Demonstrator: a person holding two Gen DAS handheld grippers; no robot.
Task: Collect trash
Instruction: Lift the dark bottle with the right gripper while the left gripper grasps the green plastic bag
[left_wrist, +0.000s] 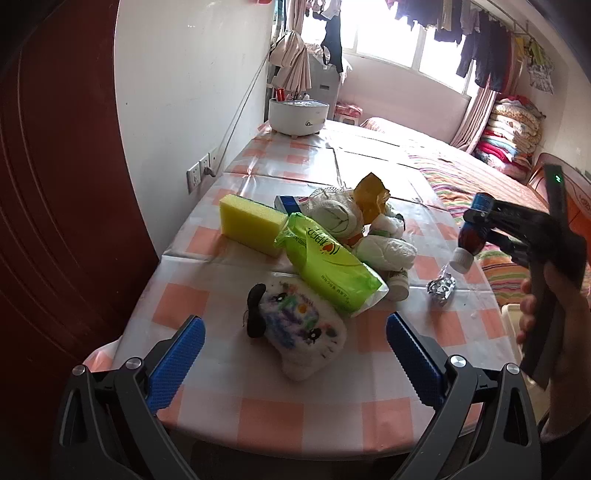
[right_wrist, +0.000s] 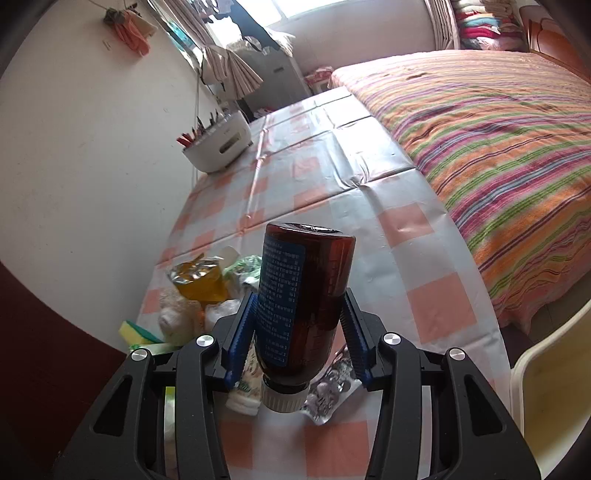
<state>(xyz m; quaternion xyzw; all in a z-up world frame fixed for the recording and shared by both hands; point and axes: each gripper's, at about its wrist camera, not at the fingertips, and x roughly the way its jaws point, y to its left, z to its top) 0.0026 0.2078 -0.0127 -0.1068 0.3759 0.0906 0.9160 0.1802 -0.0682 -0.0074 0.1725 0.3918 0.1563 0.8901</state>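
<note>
The brown plastic bottle with a white cap (right_wrist: 304, 306) carries a blue label (right_wrist: 280, 302) covered in small white print too fine to read, and the green plastic tissue pack (left_wrist: 330, 264) on the table bears large characters that cannot be made out either. The bottle's cap end is half hidden behind the right gripper (right_wrist: 299, 328), whose blue ribbed fingers (right_wrist: 242, 332) press both sides of the bottle, holding it cap-down above the pink-and-white checked tablecloth (right_wrist: 424, 258). A crumpled silver foil wrapper (left_wrist: 441, 290) lies below it. The left gripper (left_wrist: 295, 354) stands wide apart with nothing between its pads, hovering over a white fuzzy cloth with coloured smudges (left_wrist: 299, 328).
</note>
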